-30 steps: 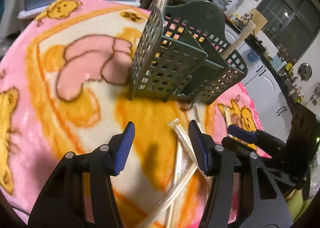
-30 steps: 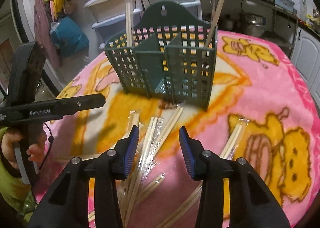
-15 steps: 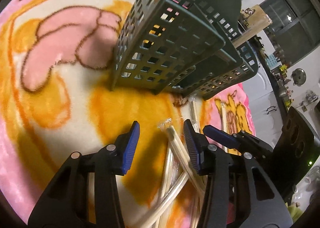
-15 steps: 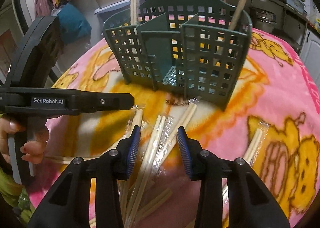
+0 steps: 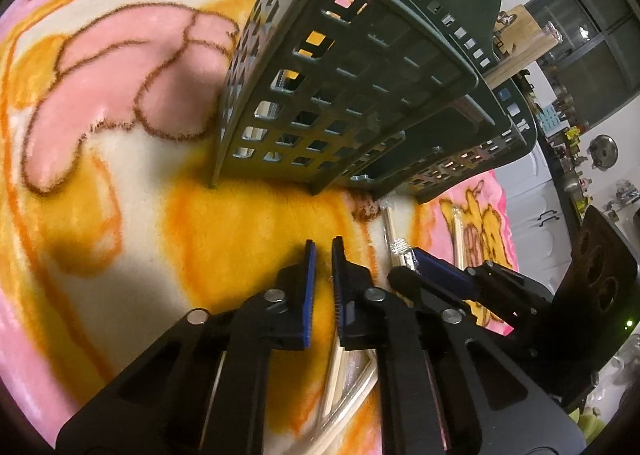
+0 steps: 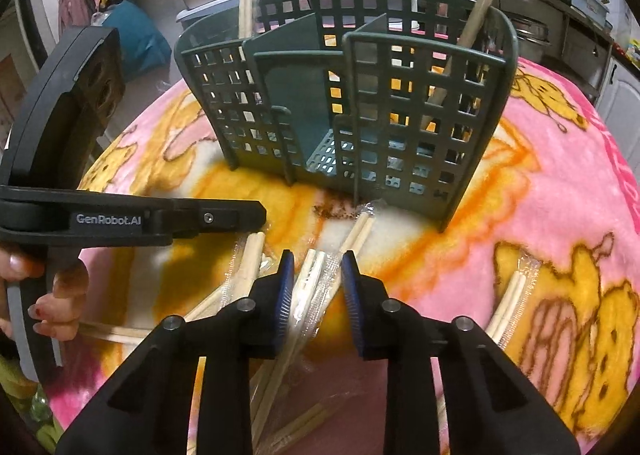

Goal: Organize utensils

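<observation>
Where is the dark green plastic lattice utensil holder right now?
In the right wrist view, the dark green plastic lattice utensil holder stands upright at centre on the pink cartoon blanket, just beyond the loose wrapped chopsticks.

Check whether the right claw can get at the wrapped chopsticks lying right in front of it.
Probably yes. The right claw is open and already straddles a wrapped chopstick pair on the blanket. Nothing lies over that pair; the left claw sits off to the side.

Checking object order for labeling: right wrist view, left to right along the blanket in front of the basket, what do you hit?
Left claw → wrapped chopsticks beside it → wrapped chopsticks between the right claw's fingers → right claw → lone wrapped pair on the bear print.
</observation>
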### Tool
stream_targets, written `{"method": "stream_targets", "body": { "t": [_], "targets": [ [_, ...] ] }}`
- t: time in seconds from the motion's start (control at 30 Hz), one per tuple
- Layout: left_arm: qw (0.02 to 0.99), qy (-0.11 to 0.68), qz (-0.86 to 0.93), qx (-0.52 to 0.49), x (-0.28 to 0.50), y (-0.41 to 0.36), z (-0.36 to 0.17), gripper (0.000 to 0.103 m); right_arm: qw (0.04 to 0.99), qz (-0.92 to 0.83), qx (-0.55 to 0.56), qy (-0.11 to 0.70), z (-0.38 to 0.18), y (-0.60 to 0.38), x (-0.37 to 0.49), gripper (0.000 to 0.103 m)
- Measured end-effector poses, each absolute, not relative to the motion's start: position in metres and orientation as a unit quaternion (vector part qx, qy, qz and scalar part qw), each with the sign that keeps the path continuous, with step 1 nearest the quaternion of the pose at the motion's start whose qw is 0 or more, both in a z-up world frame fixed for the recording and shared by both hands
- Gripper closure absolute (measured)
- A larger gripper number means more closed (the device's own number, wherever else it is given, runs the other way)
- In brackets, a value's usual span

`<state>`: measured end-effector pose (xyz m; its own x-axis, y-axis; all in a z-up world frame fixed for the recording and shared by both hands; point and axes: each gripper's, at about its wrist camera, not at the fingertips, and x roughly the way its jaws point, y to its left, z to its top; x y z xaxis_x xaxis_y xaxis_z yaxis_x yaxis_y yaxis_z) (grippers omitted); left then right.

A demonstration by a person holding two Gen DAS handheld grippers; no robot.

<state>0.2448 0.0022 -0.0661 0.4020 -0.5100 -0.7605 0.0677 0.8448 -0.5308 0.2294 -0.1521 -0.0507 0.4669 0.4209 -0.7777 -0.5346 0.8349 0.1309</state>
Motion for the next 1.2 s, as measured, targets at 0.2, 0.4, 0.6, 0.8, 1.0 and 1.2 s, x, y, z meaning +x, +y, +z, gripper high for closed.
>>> {"method": "stream_targets", "body": {
  "t": [0.2, 0.4, 0.6, 0.8, 1.0, 1.2],
  "targets": [
    [0.819, 0.500, -0.186, -0.211, 0.242, 0.000, -0.054, 0.103, 0.856, 0.284, -0.035, 0.430, -0.043, -0.166, 0.228, 0.092],
    [0.828, 0.480, -0.199, -0.210, 0.234, 0.000, -0.036, 0.103, 0.868, 0.283, -0.011, 0.407, -0.022, -0.184, 0.222, 0.094],
    [0.841, 0.454, -0.207, -0.209, 0.223, -0.003, -0.015, 0.103, 0.882, 0.273, 0.009, 0.384, -0.004, -0.200, 0.216, 0.095],
    [0.857, 0.420, -0.221, -0.200, 0.212, -0.009, 0.016, 0.103, 0.893, 0.266, 0.031, 0.361, 0.015, -0.217, 0.211, 0.096],
    [0.872, 0.384, -0.235, -0.192, 0.203, -0.013, 0.048, 0.103, 0.903, 0.270, 0.042, 0.332, 0.037, -0.224, 0.204, 0.097],
    [0.882, 0.357, -0.247, -0.186, 0.197, -0.013, 0.072, 0.103, 0.912, 0.275, 0.049, 0.300, 0.058, -0.230, 0.195, 0.098]
  ]
}}
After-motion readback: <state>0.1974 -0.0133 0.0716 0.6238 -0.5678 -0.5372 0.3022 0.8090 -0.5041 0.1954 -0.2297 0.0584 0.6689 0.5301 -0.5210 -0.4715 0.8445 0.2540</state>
